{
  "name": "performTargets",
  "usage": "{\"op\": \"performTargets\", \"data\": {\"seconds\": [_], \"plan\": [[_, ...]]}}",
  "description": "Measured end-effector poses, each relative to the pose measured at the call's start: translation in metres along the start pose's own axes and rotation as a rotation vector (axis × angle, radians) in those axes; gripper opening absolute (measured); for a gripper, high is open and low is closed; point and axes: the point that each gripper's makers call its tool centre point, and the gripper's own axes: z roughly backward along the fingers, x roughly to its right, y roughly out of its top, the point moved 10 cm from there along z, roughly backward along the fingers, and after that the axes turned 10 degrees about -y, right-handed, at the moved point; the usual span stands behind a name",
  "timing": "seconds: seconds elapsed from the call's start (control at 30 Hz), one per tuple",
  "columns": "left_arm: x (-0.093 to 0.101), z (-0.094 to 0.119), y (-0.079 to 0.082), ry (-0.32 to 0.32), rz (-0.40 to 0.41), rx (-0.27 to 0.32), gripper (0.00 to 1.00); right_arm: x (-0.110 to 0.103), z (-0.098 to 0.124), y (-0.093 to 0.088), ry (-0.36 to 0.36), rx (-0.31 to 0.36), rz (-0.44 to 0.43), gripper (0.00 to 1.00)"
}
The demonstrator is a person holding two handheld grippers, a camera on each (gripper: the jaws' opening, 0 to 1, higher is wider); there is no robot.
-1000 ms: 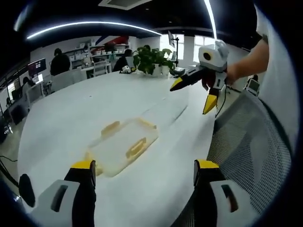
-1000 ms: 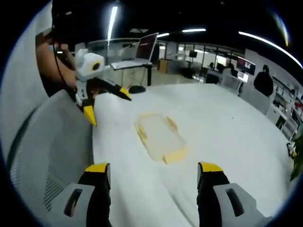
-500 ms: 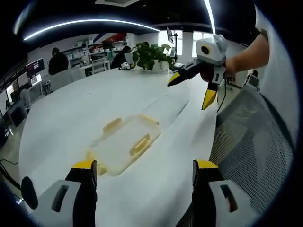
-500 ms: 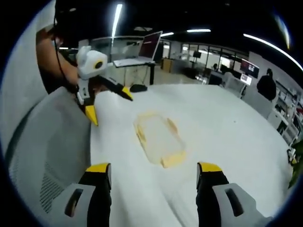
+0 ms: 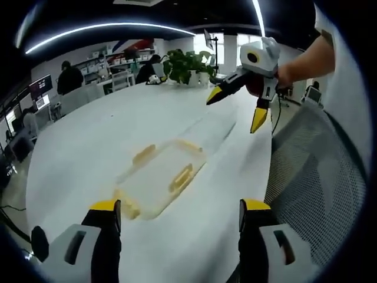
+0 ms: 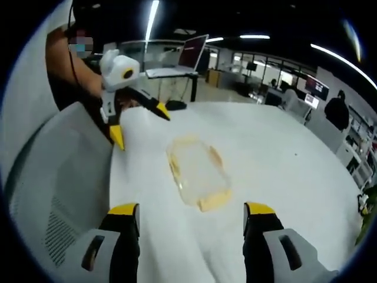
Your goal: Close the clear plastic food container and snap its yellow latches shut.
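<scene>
Since a second ago you have lifted the right gripper (image 5: 238, 111) a little higher and farther along the table edge in the left gripper view, and the whole scene has slid with your hands while the container stays where it lay. That clear rectangular plastic food container (image 5: 159, 178) (image 6: 197, 171) rests flat on the large white oval table (image 5: 88, 147) (image 6: 283, 153), near its right edge, with yellow latches showing along its sides and ends. Your left gripper (image 5: 174, 211) (image 6: 141, 125) has its yellow-tipped jaws spread wide with nothing between them, held above the table on the near side of the container, well apart from it. Your right gripper (image 6: 191, 212) is likewise spread and holds nothing, hovering in the air beyond the container's far right corner. A grey mesh office chair (image 5: 318, 177) (image 6: 53, 177) stands beside the table, and a green potted plant (image 5: 187, 65) sits at the far end.
</scene>
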Motion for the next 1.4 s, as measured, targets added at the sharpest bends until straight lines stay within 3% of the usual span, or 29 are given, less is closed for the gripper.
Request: {"op": "performTargets", "data": {"seconds": [1.4], "plan": [[-0.038,-0.01,0.0,-0.051,-0.108,-0.13,0.77,0.02,-0.041,0.013,0.099,-0.1,0.12,0.67]]}}
